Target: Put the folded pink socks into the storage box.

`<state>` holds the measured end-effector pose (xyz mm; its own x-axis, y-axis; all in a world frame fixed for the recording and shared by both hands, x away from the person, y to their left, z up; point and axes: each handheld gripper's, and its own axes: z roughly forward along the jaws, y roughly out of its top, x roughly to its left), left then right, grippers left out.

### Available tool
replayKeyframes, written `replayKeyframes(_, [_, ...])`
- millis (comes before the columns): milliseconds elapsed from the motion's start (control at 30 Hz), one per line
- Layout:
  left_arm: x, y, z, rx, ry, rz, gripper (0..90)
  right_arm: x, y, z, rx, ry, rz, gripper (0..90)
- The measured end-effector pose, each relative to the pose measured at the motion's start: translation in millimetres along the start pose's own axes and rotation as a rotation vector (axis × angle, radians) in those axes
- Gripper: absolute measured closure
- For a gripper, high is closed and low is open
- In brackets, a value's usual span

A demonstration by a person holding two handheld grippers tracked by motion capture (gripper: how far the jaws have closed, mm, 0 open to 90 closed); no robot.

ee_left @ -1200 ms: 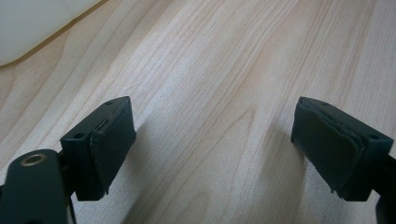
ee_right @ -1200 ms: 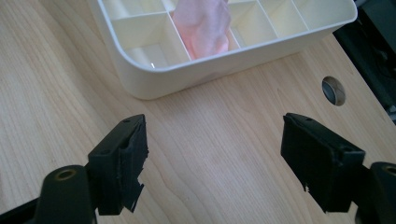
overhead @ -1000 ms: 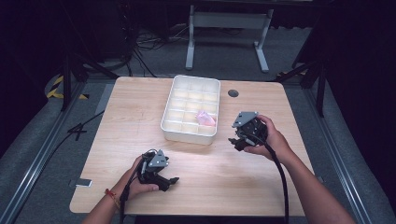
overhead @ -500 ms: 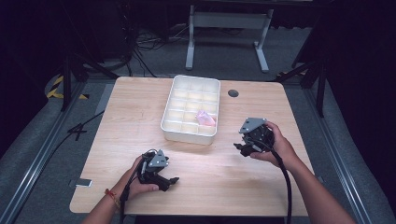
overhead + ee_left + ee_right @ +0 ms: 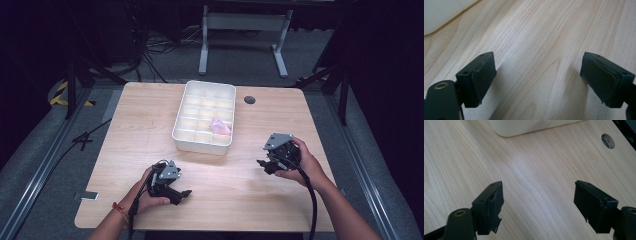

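1. Since the earlier frame, only the right hand-held gripper (image 5: 262, 163) had drawn back from the tray (image 5: 186, 141).
2. Left hand-held gripper (image 5: 183, 194) rested on the table (image 5: 125, 135), jaws wide, empty.
3. A pink item (image 5: 219, 126) sat in the tray's near-right compartment.
4. Right one gaped empty, seemingly finished there.

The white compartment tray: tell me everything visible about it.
The white compartment tray looks like smooth plastic, rectangular with rounded corners, divided by a grid of thin walls into small cells. It sits flat near the middle of the wooden table, its long side running away from the person. One cell on its right side, near the front, holds a small pink object. Neither gripper touches it.
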<state>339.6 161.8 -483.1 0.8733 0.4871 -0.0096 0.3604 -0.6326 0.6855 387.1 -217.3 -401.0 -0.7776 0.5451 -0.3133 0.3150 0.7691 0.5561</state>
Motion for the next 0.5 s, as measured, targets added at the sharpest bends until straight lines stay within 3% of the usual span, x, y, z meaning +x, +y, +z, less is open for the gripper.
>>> replayKeyframes(500, [0.0,0.1,0.0,0.000,0.000,0.000,13.3,2.8,-36.2,-1.3,-0.001,-0.005,0.054,24.9])
